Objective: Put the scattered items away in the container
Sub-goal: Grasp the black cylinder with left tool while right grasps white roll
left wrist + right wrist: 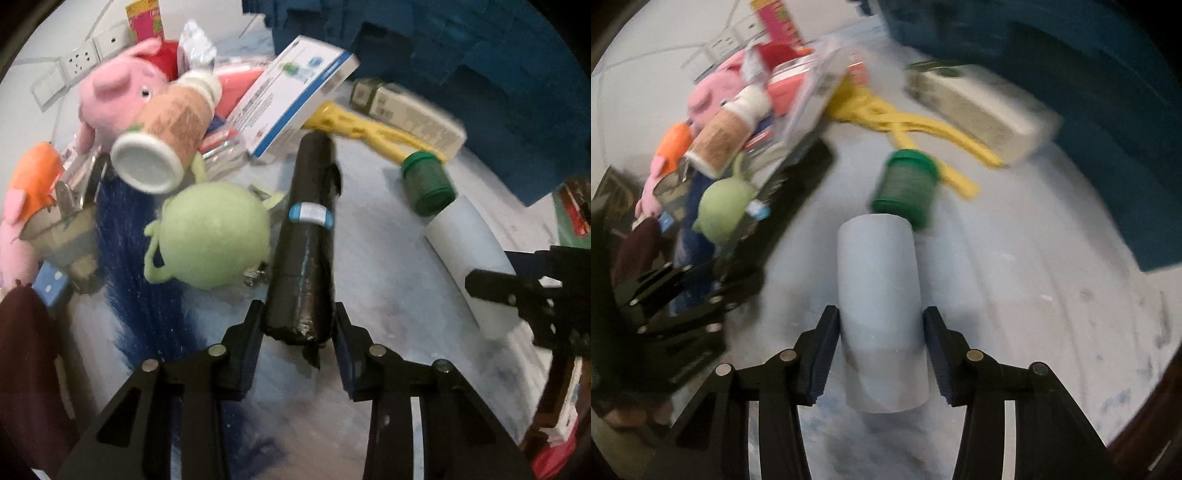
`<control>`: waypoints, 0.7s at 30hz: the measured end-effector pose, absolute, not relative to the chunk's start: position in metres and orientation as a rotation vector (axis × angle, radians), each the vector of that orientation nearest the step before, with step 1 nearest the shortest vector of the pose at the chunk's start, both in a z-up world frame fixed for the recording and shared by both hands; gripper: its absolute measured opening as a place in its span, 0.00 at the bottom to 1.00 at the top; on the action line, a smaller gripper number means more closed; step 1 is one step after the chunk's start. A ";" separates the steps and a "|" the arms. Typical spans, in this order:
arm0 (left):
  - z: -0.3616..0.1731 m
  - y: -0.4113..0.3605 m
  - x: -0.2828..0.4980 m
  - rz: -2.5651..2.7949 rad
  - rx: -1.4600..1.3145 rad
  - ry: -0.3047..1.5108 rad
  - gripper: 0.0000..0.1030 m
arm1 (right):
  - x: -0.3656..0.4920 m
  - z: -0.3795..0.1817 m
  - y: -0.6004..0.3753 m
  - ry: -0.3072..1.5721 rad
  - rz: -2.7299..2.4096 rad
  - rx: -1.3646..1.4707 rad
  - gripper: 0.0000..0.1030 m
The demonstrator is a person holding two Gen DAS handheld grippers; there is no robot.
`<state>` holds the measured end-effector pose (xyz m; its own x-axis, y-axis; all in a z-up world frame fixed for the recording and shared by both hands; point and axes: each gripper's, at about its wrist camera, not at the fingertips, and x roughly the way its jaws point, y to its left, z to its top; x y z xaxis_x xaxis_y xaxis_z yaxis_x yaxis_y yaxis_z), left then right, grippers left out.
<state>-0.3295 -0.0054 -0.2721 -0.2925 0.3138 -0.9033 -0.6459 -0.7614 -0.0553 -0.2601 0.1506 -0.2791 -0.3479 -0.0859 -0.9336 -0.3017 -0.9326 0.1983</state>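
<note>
A black wrapped roll (310, 240) with a blue-and-white label lies on the pale table, pointing away from me. Its near end sits between the jaws of my left gripper (297, 314), and both pads press its sides. To its right lies a white tube (879, 295). My right gripper (881, 317) is shut on that tube's near half. A green jar (905, 184) lies on its side just beyond the tube's far end. The dark blue container (1071, 92) stands at the back right. The right gripper's black frame shows at the left wrist view's right edge.
A heap fills the left: a pink pig plush (114, 96), a brown bottle (166, 136), a green plush (214, 236) and a white-and-blue box (295, 92). Yellow tongs (369, 129) and a long pale box (410, 110) lie before the container. Wall sockets (79, 61) are behind.
</note>
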 end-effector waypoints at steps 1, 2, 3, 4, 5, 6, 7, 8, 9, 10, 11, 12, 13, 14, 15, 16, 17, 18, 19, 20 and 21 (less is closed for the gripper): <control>-0.265 -0.004 -0.328 2.092 -1.340 0.425 0.34 | -0.256 -0.278 0.156 0.516 2.411 -1.700 0.44; -0.259 -0.001 -0.329 2.099 -1.333 0.418 0.34 | -0.253 -0.277 0.162 0.520 2.401 -1.693 0.44; -0.255 0.002 -0.332 2.104 -1.333 0.417 0.35 | -0.250 -0.278 0.168 0.527 2.389 -1.689 0.44; -0.252 0.007 -0.336 2.108 -1.334 0.418 0.36 | -0.248 -0.279 0.173 0.533 2.379 -1.687 0.44; -0.252 0.014 -0.341 2.112 -1.338 0.426 0.36 | -0.247 -0.281 0.176 0.539 2.374 -1.687 0.44; -0.253 0.021 -0.346 2.113 -1.339 0.434 0.36 | -0.246 -0.282 0.180 0.547 2.370 -1.684 0.44; -0.256 0.027 -0.349 2.115 -1.335 0.446 0.36 | -0.246 -0.282 0.182 0.555 2.369 -1.682 0.44; -0.262 0.028 -0.352 2.126 -1.326 0.471 0.37 | -0.246 -0.283 0.184 0.559 2.373 -1.680 0.44; -0.268 0.031 -0.355 2.133 -1.320 0.494 0.37 | -0.247 -0.283 0.184 0.557 2.378 -1.680 0.44; -0.274 0.035 -0.356 2.134 -1.321 0.511 0.39 | -0.248 -0.283 0.185 0.559 2.383 -1.680 0.44; -0.279 0.039 -0.357 2.135 -1.321 0.528 0.43 | -0.249 -0.283 0.186 0.564 2.387 -1.679 0.44; -0.284 0.043 -0.359 2.134 -1.327 0.540 0.48 | -0.251 -0.283 0.187 0.570 2.391 -1.677 0.44; -0.288 0.044 -0.362 2.125 -1.344 0.543 0.49 | -0.252 -0.284 0.188 0.576 2.394 -1.677 0.44; -0.294 0.047 -0.364 2.112 -1.356 0.549 0.49 | -0.253 -0.286 0.188 0.582 2.393 -1.679 0.44; -0.298 0.049 -0.364 2.100 -1.356 0.552 0.49 | -0.255 -0.288 0.189 0.589 2.391 -1.683 0.44; -0.300 0.050 -0.363 2.091 -1.356 0.546 0.49 | -0.255 -0.290 0.189 0.592 2.390 -1.686 0.44; -0.301 0.049 -0.363 2.088 -1.356 0.521 0.48 | -0.256 -0.292 0.188 0.595 2.390 -1.687 0.44; -0.301 0.047 -0.363 2.087 -1.357 0.501 0.42 | -0.257 -0.294 0.188 0.598 2.394 -1.686 0.44; -0.301 0.044 -0.363 2.087 -1.362 0.490 0.38 | -0.257 -0.294 0.187 0.593 2.396 -1.683 0.44; -0.301 0.041 -0.362 2.087 -1.367 0.480 0.35 | -0.258 -0.294 0.186 0.581 2.397 -1.682 0.44; -0.301 0.038 -0.361 2.088 -1.372 0.473 0.35 | -0.259 -0.294 0.186 0.575 2.396 -1.683 0.44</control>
